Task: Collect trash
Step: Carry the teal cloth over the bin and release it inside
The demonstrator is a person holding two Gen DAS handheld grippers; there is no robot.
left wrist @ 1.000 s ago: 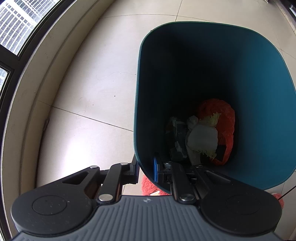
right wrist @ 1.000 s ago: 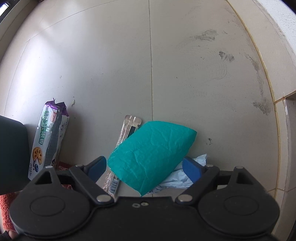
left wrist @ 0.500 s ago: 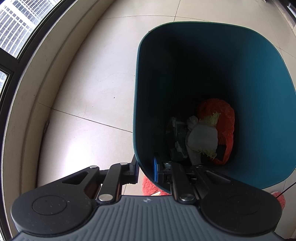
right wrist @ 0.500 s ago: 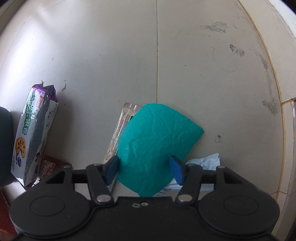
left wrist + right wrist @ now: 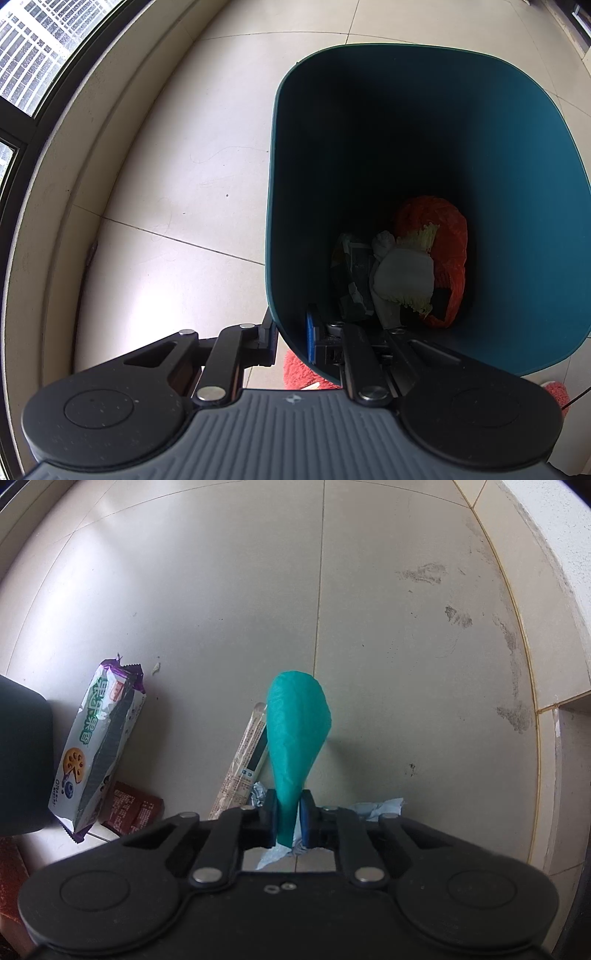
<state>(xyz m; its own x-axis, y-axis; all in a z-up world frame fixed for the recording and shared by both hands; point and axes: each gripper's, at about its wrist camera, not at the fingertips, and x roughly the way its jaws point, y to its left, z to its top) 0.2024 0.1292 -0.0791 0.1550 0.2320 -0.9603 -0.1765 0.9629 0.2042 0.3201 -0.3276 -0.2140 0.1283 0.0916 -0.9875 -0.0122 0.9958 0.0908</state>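
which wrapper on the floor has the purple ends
The biscuit pack lying far left beside the dark bin; the slim clear stick wrapper and red packet show no purple.

right gripper (image 5: 287, 821) closing, fingers (image 5: 270, 818) pinching teal paper (image 5: 295, 734) | floor (image 5: 221, 590): biscuit pack (image 5: 98, 746), sachet (image 5: 242, 764), blue tissue (image 5: 376, 808)

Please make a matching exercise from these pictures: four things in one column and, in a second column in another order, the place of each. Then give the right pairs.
Things
1. teal crumpled paper sheet
2. orange plastic bag
3. purple and white biscuit packet
4. dark teal plastic bin

Places
A. flat on the floor tiles
B. its rim clamped by the left gripper
C. pinched between the closing jaws of the right gripper
D. at the bottom of the bin

Pairs: 1-C, 2-D, 3-A, 4-B
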